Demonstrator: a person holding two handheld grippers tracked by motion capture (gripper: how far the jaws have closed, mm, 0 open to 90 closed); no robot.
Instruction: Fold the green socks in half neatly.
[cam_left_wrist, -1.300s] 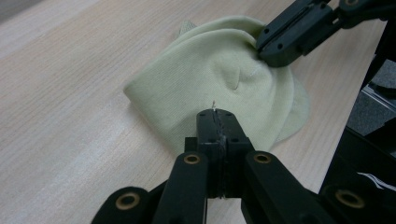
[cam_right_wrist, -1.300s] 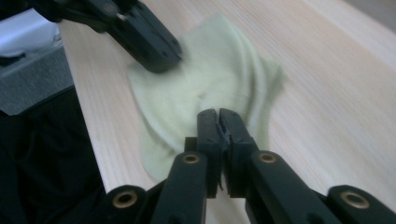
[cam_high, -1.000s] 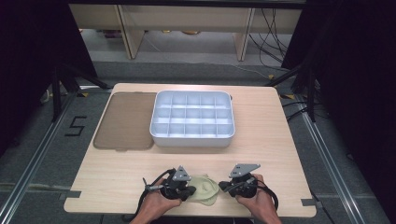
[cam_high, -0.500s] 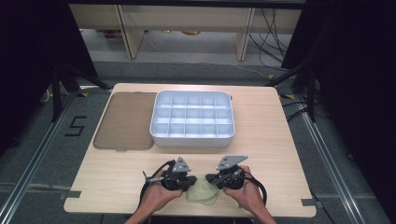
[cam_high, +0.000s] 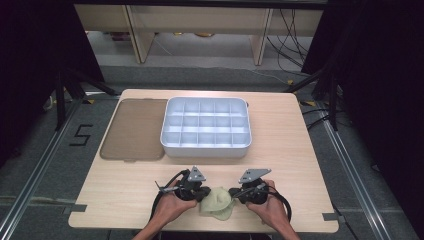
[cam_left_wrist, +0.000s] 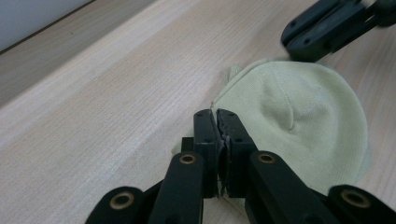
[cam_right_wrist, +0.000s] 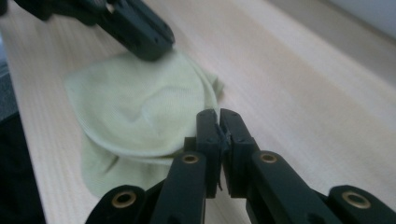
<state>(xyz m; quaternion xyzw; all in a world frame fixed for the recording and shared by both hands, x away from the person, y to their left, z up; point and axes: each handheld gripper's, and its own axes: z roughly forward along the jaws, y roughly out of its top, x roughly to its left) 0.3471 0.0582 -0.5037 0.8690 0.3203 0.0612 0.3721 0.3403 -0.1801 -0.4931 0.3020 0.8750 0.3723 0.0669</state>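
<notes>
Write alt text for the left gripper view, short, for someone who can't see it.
The left gripper has its two black jaws shut on the edge of a pale green cloth lying on a light wooden table. The right gripper, also black, touches the cloth's far edge at top right.

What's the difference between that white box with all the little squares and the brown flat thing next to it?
The white box stands tall with walls and a grid of empty compartments; the brown tray lies flat and plain, undivided. The box is pale, the tray dull brown. Both are rounded rectangles, side by side on the table.
</notes>
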